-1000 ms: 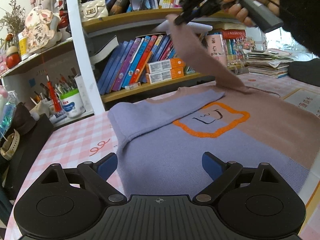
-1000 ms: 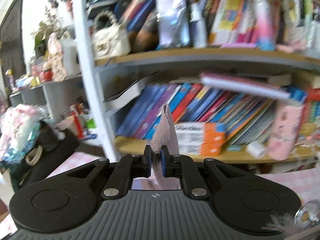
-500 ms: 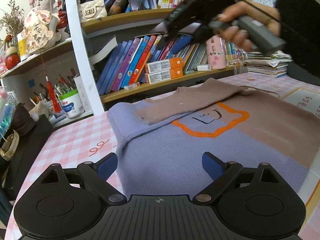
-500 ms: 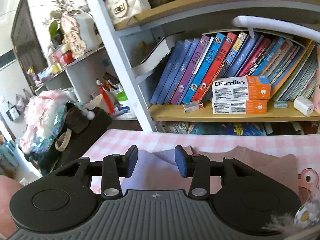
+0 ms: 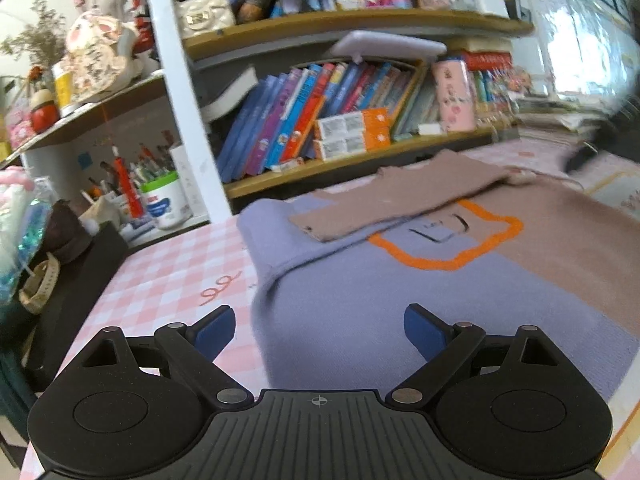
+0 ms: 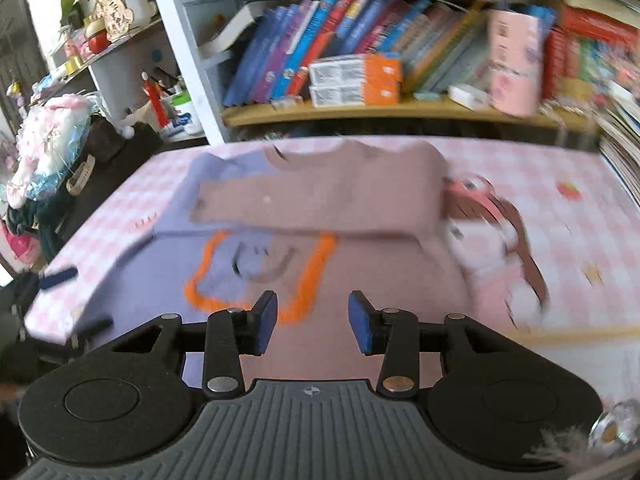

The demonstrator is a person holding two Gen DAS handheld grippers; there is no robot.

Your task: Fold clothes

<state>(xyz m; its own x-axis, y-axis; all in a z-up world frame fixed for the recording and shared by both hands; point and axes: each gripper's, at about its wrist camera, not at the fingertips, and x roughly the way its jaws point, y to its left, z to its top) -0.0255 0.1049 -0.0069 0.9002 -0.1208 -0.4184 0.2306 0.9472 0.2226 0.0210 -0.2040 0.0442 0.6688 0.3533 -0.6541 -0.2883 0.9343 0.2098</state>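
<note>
Filling the upper half of both views, a crowded bookshelf [image 5: 320, 120] stands behind a counter [image 6: 560, 216] covered in a pink checked cloth. Spread flat across the middle of the frame lies the sweater [image 5: 400, 300] — lavender on one side, dusty brown on the other, with an orange outlined patch [image 6: 256, 280] at its chest. A brown sleeve [image 6: 320, 200] is folded across the body, lying just above the patch, and a lavender sleeve seems tucked beneath it.

At the lower edge of the left wrist view, the left gripper [image 5: 320, 330] hovers over the sweater's lavender hem with its fingers spread wide, holding nothing. In the right wrist view, the right gripper [image 6: 312, 322] is likewise released and empty, poised above the patch. Its picture is blurred.

The likely risk from here: the knit is soft and loose, so pinching only the top layer at the hem could drag the folded sleeves out of place — or pull the sweater along the smooth cloth and skew the fold.
</note>
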